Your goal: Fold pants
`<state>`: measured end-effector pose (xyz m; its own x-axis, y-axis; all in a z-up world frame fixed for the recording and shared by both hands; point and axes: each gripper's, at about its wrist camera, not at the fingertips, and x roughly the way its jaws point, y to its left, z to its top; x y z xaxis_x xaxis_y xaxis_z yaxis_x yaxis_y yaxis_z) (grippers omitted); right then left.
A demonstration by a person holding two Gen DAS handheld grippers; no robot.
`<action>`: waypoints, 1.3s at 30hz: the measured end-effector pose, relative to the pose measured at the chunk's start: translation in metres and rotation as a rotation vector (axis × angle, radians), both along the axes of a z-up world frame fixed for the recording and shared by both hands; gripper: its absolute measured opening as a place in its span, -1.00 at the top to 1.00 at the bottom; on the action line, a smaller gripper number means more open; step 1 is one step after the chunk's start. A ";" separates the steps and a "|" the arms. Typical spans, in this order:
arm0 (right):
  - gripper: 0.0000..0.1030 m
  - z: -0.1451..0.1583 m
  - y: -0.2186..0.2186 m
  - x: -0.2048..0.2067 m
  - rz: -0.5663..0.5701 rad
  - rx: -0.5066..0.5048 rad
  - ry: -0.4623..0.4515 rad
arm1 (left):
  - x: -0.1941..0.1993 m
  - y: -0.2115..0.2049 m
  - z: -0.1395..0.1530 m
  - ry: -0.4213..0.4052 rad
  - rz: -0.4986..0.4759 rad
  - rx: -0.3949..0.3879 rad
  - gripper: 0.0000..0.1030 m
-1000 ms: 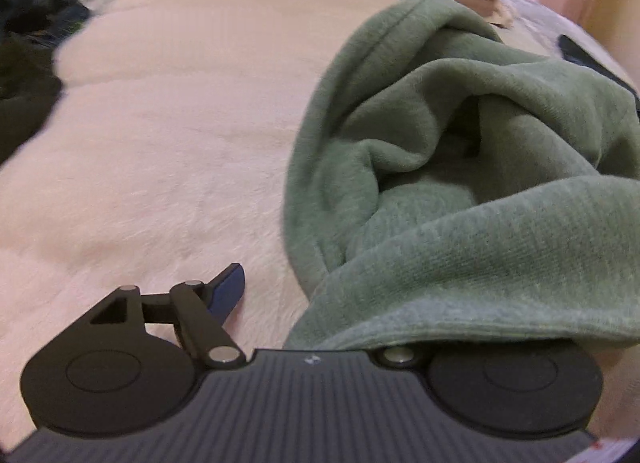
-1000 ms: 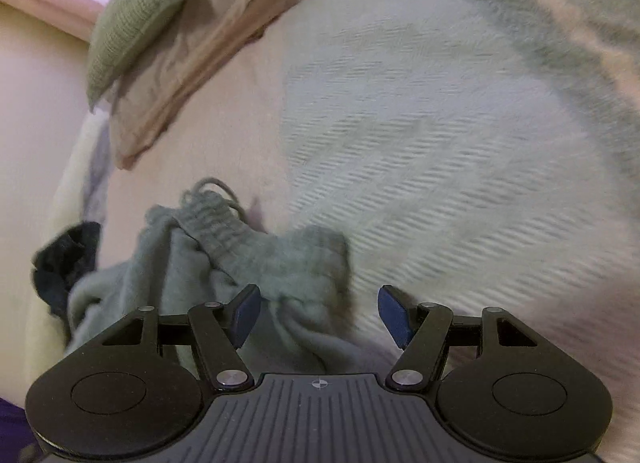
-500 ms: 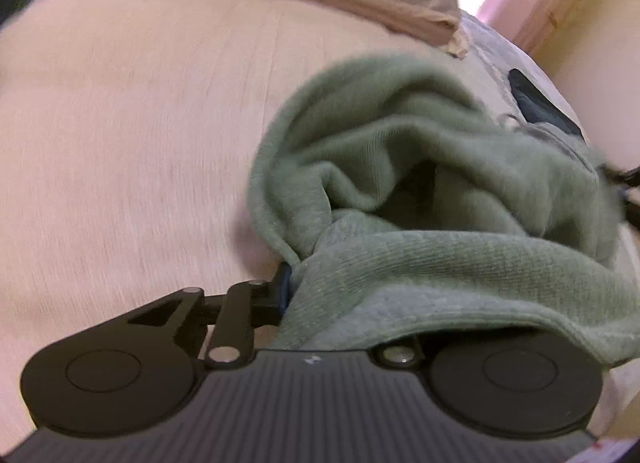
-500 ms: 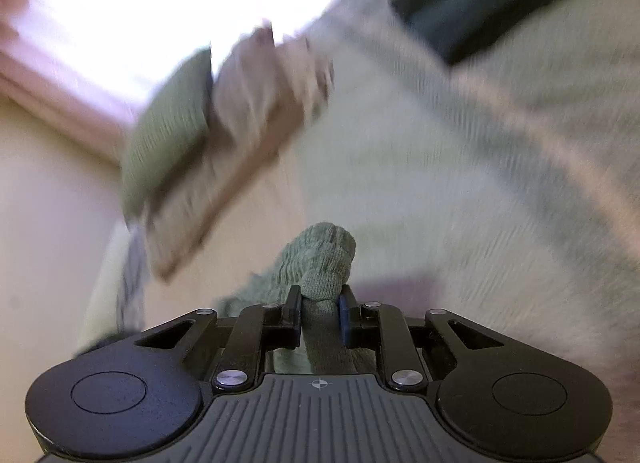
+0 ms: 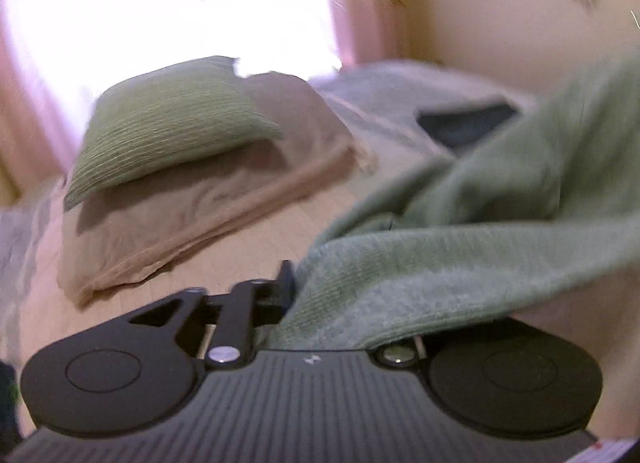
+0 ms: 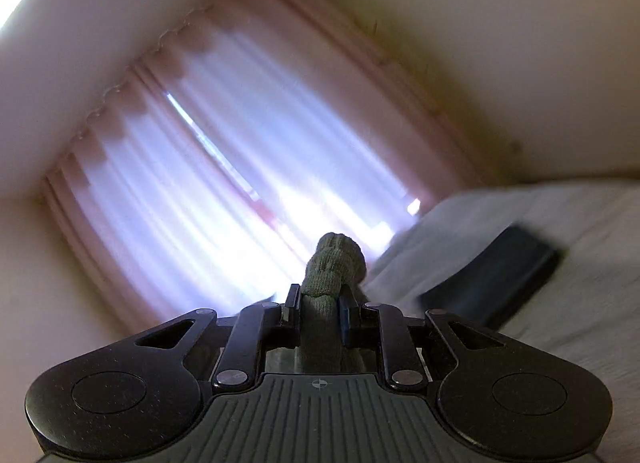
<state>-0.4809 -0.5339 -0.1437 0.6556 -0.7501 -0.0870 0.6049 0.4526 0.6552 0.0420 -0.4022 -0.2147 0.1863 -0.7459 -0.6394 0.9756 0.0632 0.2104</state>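
Observation:
The green knit pants (image 5: 460,263) hang across the left wrist view, raised above the bed and draped over my left gripper (image 5: 316,295). That gripper is shut on the cloth; only its left finger shows, the right one is covered. In the right wrist view, my right gripper (image 6: 320,311) is shut on a bunched green end of the pants (image 6: 334,263), which sticks up between the two pads. This view is tilted upward toward the window, and the remainder of the garment is out of sight here.
A green pillow (image 5: 168,127) lies on a beige pillow (image 5: 208,215) at the head of the bed (image 5: 248,259). A dark flat object (image 6: 492,275) rests on the grey blanket (image 6: 580,311). Pink curtains (image 6: 224,167) and cream walls stand behind.
Both grippers have shut on the pants and lifted them off the bed. Both views have swung upward, from the bedding to the pillows, window and curtains.

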 end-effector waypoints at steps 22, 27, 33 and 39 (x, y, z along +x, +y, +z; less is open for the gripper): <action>-0.21 -0.237 -0.025 -0.106 -0.326 0.918 0.179 | 0.093 0.046 -0.161 0.862 0.859 -0.070 -0.58; -0.21 -0.251 -0.042 -0.104 -0.318 0.896 0.147 | 0.128 0.017 -0.197 0.938 0.991 0.016 0.08; 0.67 -0.244 -0.060 -0.084 -0.237 0.843 0.254 | 0.116 0.022 -0.143 0.836 0.905 -0.093 0.97; 0.74 -0.178 -0.034 -0.112 -0.134 0.729 0.184 | 0.072 0.148 -0.019 0.655 0.930 -0.244 0.96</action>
<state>-0.5933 -0.5678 -0.3221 0.4899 -0.5331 -0.6898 0.7525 -0.1410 0.6433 0.1139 -0.2544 -0.2339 0.4136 -0.6116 -0.6745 0.4487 0.7815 -0.4334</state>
